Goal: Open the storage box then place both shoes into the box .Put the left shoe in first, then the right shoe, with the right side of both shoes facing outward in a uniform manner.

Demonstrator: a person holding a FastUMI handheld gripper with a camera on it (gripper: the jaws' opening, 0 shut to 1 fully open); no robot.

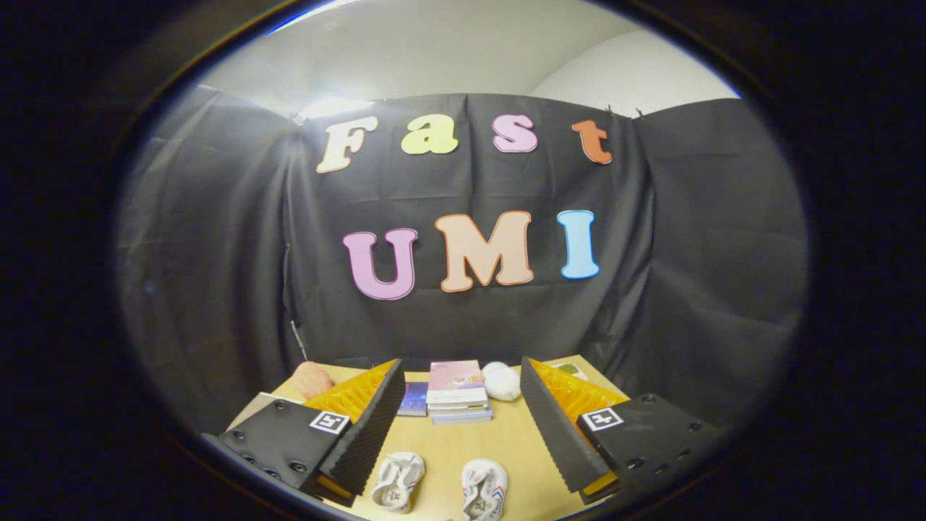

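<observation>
In the gripper view the gripper [463, 427] is hovering above a pale wooden table [506, 441], its two fingers standing wide apart with nothing between them; each finger is a wedge with a finely ribbed inner face, bolted to a flat plate carrying a small square marker.

Two small white shoes are lying on the table low between the fingers. The left-hand shoe [397, 481] is sitting close beside the left finger, and the right-hand shoe [484, 489] is lying just beside it, apart from it and not touching. Both are soft, fabric-looking sneakers with rounded shapes, the right-hand one showing coloured stripes on its side. Their long axes are running roughly toward and away from the camera; which end is the toe I cannot tell.

Taking the shoes as the landmark, a stack of books [457, 394] is resting beyond them, flat rectangular volumes with a pink-toned cover on top. A dark blue book [414, 399] is lying flat just to the left of that stack. A white, lumpy, rounded thing [500, 382] is sitting beyond the shoes to the right of the stack, and a pinkish, rough, rounded lump [312, 379] is sitting far to the left, beyond the left finger
</observation>
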